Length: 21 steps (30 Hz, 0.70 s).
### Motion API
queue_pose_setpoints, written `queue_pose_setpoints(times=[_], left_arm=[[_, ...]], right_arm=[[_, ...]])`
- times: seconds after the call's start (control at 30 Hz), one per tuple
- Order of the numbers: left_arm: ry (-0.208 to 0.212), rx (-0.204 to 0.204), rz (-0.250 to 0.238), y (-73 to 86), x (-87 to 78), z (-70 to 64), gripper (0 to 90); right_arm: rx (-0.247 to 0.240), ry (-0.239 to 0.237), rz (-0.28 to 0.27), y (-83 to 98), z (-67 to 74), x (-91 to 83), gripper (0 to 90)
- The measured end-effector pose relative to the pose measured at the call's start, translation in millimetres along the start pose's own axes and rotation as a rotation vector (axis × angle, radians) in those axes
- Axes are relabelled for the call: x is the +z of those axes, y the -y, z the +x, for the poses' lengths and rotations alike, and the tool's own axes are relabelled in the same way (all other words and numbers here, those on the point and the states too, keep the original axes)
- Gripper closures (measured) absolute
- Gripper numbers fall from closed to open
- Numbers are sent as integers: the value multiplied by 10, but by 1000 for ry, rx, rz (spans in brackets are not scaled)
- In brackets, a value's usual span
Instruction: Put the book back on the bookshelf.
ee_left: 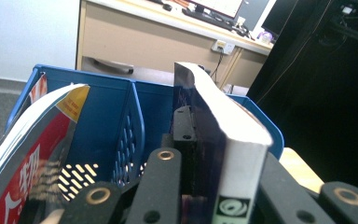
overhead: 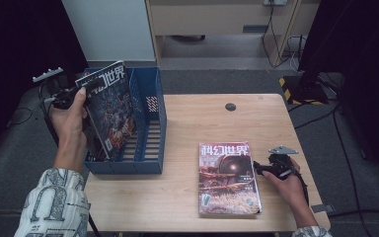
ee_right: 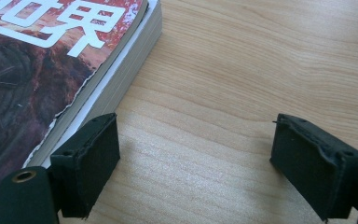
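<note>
Your left gripper is clamped on the top edge of a magazine, its jaws pressed tight on the pages. In the left gripper view that magazine stands on edge between your two black jaws, its dark cover toward the left jaw and its pale page block facing the camera. You hold it tilted over the blue file box at the left end of the table, with its lower corner down inside the box's left compartment and its upper end leaning back above the box's rim. The box's perforated divider stands just to the right of the held magazine, and the right compartment lies beyond it.

The left gripper view also shows another magazine with a red cover leaning in the box on the far side of the divider from the one you grip; the two are apart.

Your right gripper rests low over the table at the right, its jaws spread wide and holding nothing. A second magazine lies flat and face up on the table just beside it, with the jaws pointing at its right edge. In the right gripper view the pad of one jaw sits right beside the page edges of that magazine, and I cannot tell whether it touches them; the other pad stands over bare wood, well clear of the magazine.
</note>
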<state>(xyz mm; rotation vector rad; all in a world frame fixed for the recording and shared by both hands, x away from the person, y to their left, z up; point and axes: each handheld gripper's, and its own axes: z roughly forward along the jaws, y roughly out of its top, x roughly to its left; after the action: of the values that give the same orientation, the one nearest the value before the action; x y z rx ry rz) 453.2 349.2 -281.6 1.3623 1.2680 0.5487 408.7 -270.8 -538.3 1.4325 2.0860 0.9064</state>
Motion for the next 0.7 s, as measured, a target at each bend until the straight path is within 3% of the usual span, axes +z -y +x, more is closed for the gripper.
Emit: queue_pose_setpoints(times=[0.33,0.7], left_arm=[[22,-24,-30,113,116,26,820],[20,-34,-76,252,117,76,814]], right_arm=[[-2,1,0,1,-1,-1,154],[-2,1,0,1,-1,-1,154]])
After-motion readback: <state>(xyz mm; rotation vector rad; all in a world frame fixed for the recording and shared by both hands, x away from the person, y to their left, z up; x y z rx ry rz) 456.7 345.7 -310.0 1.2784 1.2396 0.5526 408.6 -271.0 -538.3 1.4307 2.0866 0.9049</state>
